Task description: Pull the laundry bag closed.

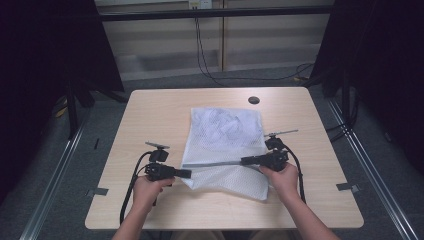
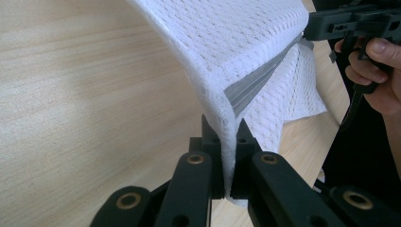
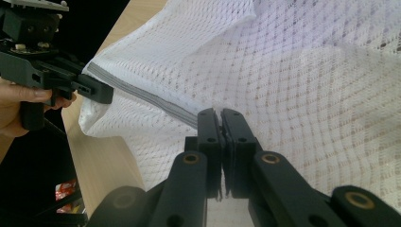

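Jaws, left gripper (image 2: 226, 130): pressed together on the folded edge of the white mesh bag (image 2: 246, 52), just where the grey zipper strip (image 2: 253, 85) ends; the mesh runs down between the two black jaws and a little of it shows below them.
Jaws, right gripper (image 3: 221, 119): pinched tight on the zipper strip (image 3: 142, 94), with no visible gap between them, mesh cloth (image 3: 302, 90) spreading away behind and to the right.
Left gripper, high view (image 1: 186, 173): held in the person's left hand (image 1: 146, 191), pointing right, its tip at the left edge of the bag.
Right gripper, high view (image 1: 246, 160): held in the person's right hand (image 1: 283, 179), pointing left, its tip on the right part of the zipper line.
Mesh bag (image 1: 227, 135): lies on the middle of the light wooden table (image 1: 150, 115), its far part flat and bunched with something pale inside; its near part is lifted and folded along the zipper.
Zipper strip (image 1: 215, 163): stretches as a straight grey line between the two grippers, taut.
Near flap: hangs down from the zipper toward the person, resting on the table.
Table hole (image 1: 253, 100): a dark round opening near the far edge, well apart from the bag.
Cables (image 1: 131, 192): trail from each gripper back past the forearms.
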`<move>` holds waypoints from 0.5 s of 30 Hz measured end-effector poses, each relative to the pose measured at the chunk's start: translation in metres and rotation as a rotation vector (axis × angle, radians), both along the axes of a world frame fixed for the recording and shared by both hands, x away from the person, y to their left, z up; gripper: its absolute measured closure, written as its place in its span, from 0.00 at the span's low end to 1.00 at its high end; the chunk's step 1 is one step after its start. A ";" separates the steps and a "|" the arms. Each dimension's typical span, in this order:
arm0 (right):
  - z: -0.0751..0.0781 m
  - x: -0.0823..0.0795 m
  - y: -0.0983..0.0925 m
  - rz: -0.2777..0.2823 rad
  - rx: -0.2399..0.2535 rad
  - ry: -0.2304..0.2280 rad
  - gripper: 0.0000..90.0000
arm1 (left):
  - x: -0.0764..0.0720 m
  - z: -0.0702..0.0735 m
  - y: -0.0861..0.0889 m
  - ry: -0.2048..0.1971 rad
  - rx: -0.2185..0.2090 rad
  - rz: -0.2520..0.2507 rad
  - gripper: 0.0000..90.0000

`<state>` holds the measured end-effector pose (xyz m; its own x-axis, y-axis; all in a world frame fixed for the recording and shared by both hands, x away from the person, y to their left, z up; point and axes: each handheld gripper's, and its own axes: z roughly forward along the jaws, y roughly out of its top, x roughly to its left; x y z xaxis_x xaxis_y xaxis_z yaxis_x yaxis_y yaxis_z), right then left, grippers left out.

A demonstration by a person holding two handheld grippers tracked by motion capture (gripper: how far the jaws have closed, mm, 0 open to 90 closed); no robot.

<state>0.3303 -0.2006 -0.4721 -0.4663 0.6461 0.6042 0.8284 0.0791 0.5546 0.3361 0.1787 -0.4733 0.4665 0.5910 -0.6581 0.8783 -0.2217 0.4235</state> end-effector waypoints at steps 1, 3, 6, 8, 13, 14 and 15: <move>0.000 0.000 0.000 0.000 0.000 0.000 0.97 | 0.000 0.000 0.000 0.001 0.000 -0.001 0.99; 0.000 0.000 0.000 0.000 0.000 -0.001 0.97 | 0.000 0.000 0.000 0.000 -0.001 -0.001 0.99; -0.001 0.000 -0.001 -0.004 -0.010 -0.003 0.97 | 0.000 0.000 0.001 0.001 0.003 -0.004 0.99; -0.001 0.000 -0.002 -0.009 -0.010 0.002 0.97 | 0.000 0.000 0.002 -0.002 0.002 -0.004 0.99; -0.001 0.000 -0.002 -0.008 -0.006 0.002 0.97 | 0.000 0.000 0.001 0.006 -0.001 -0.001 0.99; -0.001 0.000 -0.003 -0.008 -0.005 0.002 0.97 | 0.000 0.000 0.002 -0.004 0.003 -0.004 0.99; -0.001 0.000 -0.003 -0.008 -0.008 0.001 0.97 | 0.000 0.000 0.001 -0.003 0.003 -0.004 0.99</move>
